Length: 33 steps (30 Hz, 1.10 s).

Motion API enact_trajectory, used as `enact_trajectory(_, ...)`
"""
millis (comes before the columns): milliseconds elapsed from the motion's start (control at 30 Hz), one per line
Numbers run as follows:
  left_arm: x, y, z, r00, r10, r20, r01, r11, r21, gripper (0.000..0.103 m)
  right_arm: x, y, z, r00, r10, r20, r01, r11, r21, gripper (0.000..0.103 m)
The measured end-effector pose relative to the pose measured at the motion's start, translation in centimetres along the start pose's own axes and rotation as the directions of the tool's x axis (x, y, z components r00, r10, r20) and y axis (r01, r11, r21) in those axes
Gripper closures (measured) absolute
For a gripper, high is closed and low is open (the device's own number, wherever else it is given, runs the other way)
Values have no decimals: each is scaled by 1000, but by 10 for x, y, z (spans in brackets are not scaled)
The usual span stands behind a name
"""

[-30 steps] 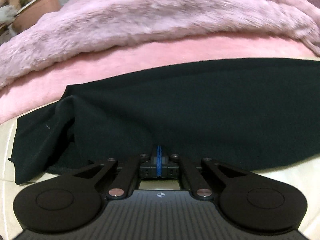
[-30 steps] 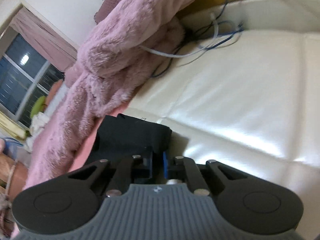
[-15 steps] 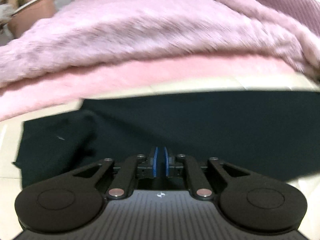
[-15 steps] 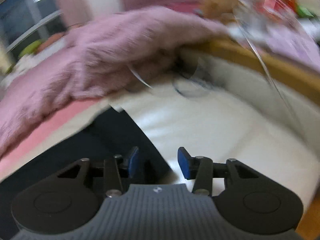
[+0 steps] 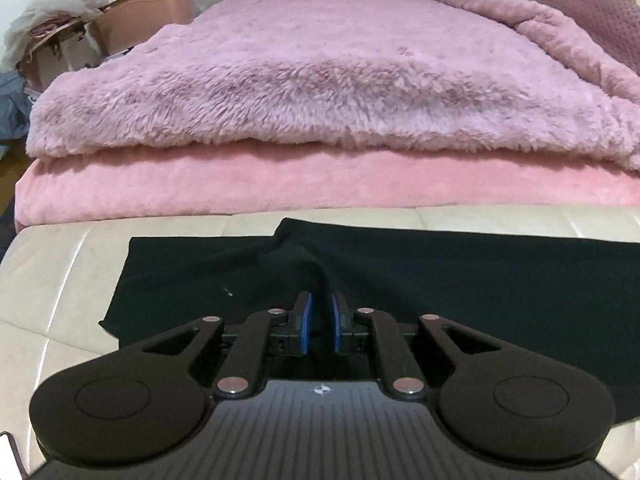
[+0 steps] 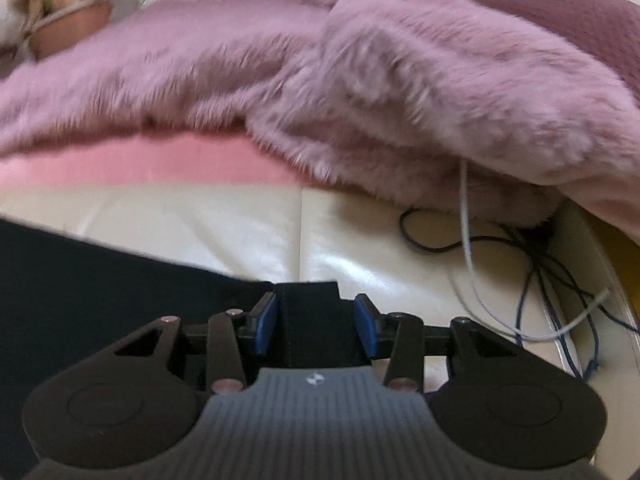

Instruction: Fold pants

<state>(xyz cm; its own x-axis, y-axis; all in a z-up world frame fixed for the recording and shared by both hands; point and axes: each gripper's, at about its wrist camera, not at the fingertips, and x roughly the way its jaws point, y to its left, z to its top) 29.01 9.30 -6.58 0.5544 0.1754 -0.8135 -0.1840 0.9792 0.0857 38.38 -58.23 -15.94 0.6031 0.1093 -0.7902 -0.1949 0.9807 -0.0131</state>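
Note:
The black pants (image 5: 460, 276) lie flat in a long band on the cream padded surface (image 5: 56, 264). My left gripper (image 5: 319, 322) sits low over their near edge, its blue pads a small gap apart, with a raised ridge of black cloth (image 5: 296, 264) just ahead of them. In the right wrist view the pants (image 6: 100, 280) stretch off to the left. My right gripper (image 6: 315, 322) is open, its blue pads wide apart on either side of the pants' end (image 6: 310, 308), not pinching it.
A fluffy pink blanket (image 5: 320, 80) is heaped on a smooth pink cover (image 5: 280, 184) just beyond the pants. Loose cables (image 6: 520, 264) lie on the cream surface to the right. Boxes and clutter (image 5: 80, 32) stand at far left.
Both grippers have opened: the left from fully shut to a small gap, the right wide. The pants now lie flat, nearer me and off the pink cover. The right view swung round to face the blanket.

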Motion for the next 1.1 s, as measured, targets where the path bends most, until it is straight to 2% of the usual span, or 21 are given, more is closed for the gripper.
enact_trajectory(100,5,-1,-2,1000,13,-14,-13,1000,-2,88,8,-6,0,999,38,0,-38,999,3,57)
enact_trajectory(200,8,-2,-5,1000,12,-21,-13,1000,-3,88,11,-16,-3,998,68,-3,-68,997,36,55)
enact_trajectory(267,9,-5,-6,1000,15,-25,-15,1000,11,88,8,-16,-3,997,74,0,-73,997,34,60)
enact_trajectory(300,9,-5,-7,999,15,-28,-14,1000,20,88,5,-13,-3,997,73,7,-73,997,14,73)
enact_trajectory(367,8,-4,-8,1000,14,-26,-13,1000,23,88,-4,-10,-1,996,85,28,-85,996,-10,75)
enact_trajectory(433,8,-2,-7,1000,13,-23,-12,1000,11,88,-11,-11,0,993,111,47,-112,994,14,75)
enact_trajectory(667,4,9,-7,1000,15,-6,-16,1000,-22,86,-33,-41,-3,973,189,132,-215,951,223,75)
enact_trajectory(700,3,11,-7,1000,17,-5,-17,999,-31,86,-35,-45,-5,973,183,143,-215,944,250,83)
enact_trajectory(733,3,14,-8,1000,18,-5,-18,999,-42,86,-36,-45,-5,977,156,145,-190,946,261,103)
enact_trajectory(800,3,19,-8,1000,19,-3,-19,998,-67,86,-35,-41,-4,991,59,117,-88,960,264,103)
enact_trajectory(933,3,27,-10,1000,27,-8,-28,994,-104,86,-17,-21,-3,997,-58,54,45,977,207,103)
enact_trajectory(1000,-1,30,-12,999,34,-1,-34,994,-103,85,-9,-15,-2,991,-125,40,115,974,197,103)
enact_trajectory(1067,-4,37,-13,999,49,9,-48,993,-106,84,1,-14,-2,974,-225,-23,225,958,177,103)
enact_trajectory(1100,-6,42,-13,999,51,14,-49,992,-120,83,5,-16,-5,972,-231,-44,235,953,190,103)
